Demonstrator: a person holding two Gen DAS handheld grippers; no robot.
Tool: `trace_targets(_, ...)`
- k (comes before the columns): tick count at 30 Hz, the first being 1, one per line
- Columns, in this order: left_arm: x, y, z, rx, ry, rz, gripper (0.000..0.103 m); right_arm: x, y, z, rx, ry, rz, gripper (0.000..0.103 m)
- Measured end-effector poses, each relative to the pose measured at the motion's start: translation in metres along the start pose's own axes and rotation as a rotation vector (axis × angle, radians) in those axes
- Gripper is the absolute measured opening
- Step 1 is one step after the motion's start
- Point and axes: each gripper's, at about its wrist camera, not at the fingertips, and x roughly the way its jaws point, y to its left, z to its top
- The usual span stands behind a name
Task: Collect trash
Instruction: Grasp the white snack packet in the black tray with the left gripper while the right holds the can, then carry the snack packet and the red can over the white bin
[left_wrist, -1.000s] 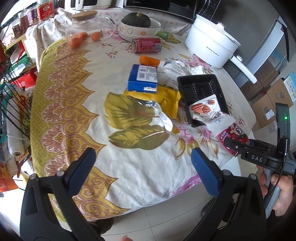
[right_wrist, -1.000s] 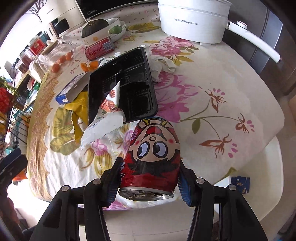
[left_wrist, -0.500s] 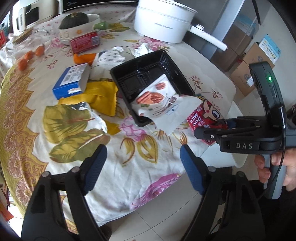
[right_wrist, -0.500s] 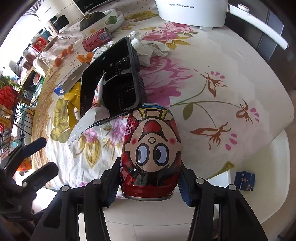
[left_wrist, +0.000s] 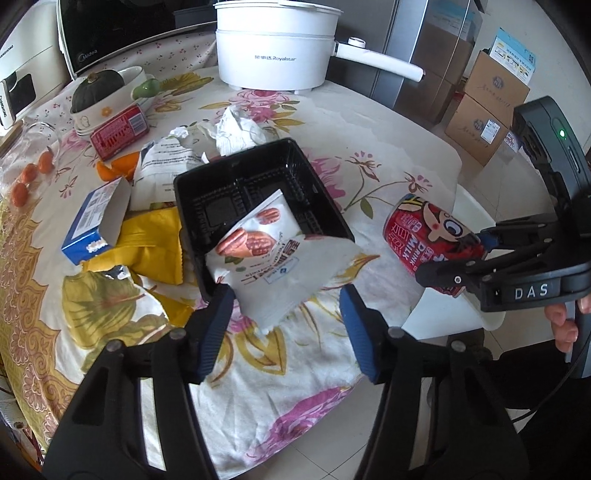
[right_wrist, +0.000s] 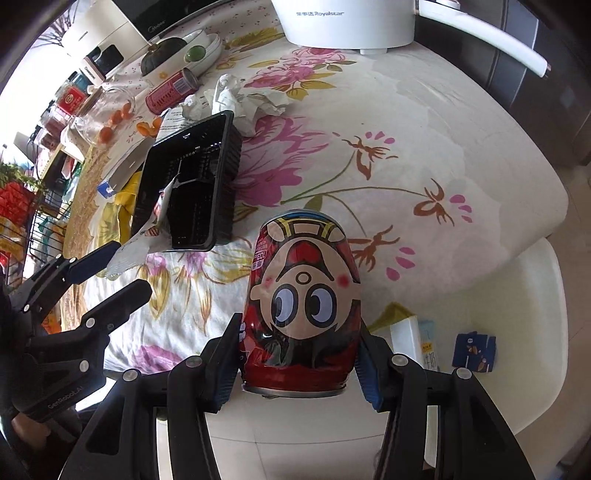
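Note:
My right gripper (right_wrist: 295, 358) is shut on a red milk can with a cartoon face (right_wrist: 304, 306), held off the table's near edge; the can also shows in the left wrist view (left_wrist: 424, 236). My left gripper (left_wrist: 286, 325) is open and empty, its fingers on either side of a white nut packet (left_wrist: 273, 254) that hangs out of a black plastic tray (left_wrist: 258, 184). A yellow wrapper (left_wrist: 151, 243), a blue and white box (left_wrist: 98, 218), crumpled tissue (left_wrist: 236, 129) and a second red can (left_wrist: 120, 131) lie on the flowered tablecloth.
A white electric pot (left_wrist: 273, 44) stands at the back. A bowl with a squash (left_wrist: 98, 90), a glass jar with small oranges (left_wrist: 29, 173) and a microwave (left_wrist: 122, 33) are at the back left. A white chair (right_wrist: 524, 321) is beside the table. Cardboard boxes (left_wrist: 491, 92) stand at right.
My left gripper has swung right and closed in on the nut packet and tray. My right gripper has drawn the red can back from the table edge, still gripping it.

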Motion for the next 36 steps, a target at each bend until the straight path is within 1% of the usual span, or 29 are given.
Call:
trace_targets(4, -0.001, 0.002, 0.004, -0.096, -0.009, -0.049, 0.062, -0.008, -0.012, -0.003, 0.018, -0.01, 0.006, 0.055)
trace_targets(6, -0.002, -0.001, 0.006, -0.114, -0.032, -0.05, 0.065, -0.012, -0.017, -0.004, 0.027, -0.014, 0.01, 0.055)
trace_targets(9, 0.002, -0.006, 0.008, -0.078, -0.043, -0.024, 0.065, -0.017, -0.025, -0.005, 0.04, -0.023, 0.017, 0.055)
trace_targets(12, 0.008, -0.007, 0.01, -0.048, -0.036, 0.006, 0.065, -0.02, -0.027, -0.005, 0.047, -0.03, 0.021, 0.055)
trace_targets(15, 0.012, -0.009, 0.011, -0.026, -0.033, 0.016, 0.064, -0.023, -0.027, -0.006, 0.049, -0.036, 0.022, 0.055)
trace_targets(16, 0.012, -0.01, 0.012, -0.018, -0.035, 0.017, 0.06, -0.024, -0.027, -0.006, 0.047, -0.04, 0.021, 0.055)
trace_targets(17, 0.013, -0.012, 0.012, -0.009, -0.035, 0.013, 0.051, -0.025, -0.026, -0.006, 0.044, -0.044, 0.02, 0.055)
trace_targets(18, 0.013, -0.014, 0.013, 0.001, -0.036, 0.008, 0.046, -0.027, -0.026, -0.006, 0.041, -0.048, 0.018, 0.055)
trace_targets(20, 0.011, -0.016, 0.015, 0.014, -0.044, -0.002, 0.03, -0.03, -0.027, -0.007, 0.038, -0.056, 0.017, 0.055)
trace_targets(23, 0.009, -0.018, 0.018, 0.011, -0.058, -0.021, 0.02, -0.034, -0.028, -0.008, 0.036, -0.065, 0.019, 0.053)
trace_targets(26, 0.005, -0.017, 0.021, -0.008, -0.076, -0.02, 0.016, -0.033, -0.028, -0.008, 0.031, -0.066, 0.017, 0.052)
trace_targets(29, 0.0, -0.011, 0.022, -0.054, -0.094, -0.033, 0.013, -0.03, -0.028, -0.006, 0.028, -0.067, 0.007, 0.052)
trace_targets(30, -0.002, -0.008, 0.022, -0.069, -0.101, -0.039, 0.01, -0.029, -0.027, -0.006, 0.028, -0.068, 0.005, 0.052)
trace_targets(31, -0.004, -0.006, 0.022, -0.081, -0.107, -0.045, 0.005, -0.029, -0.026, -0.005, 0.029, -0.07, 0.006, 0.052)
trace_targets(36, -0.018, 0.007, 0.022, -0.146, -0.144, -0.078, 0.005, -0.034, -0.023, -0.001, 0.029, -0.091, 0.018, 0.052)
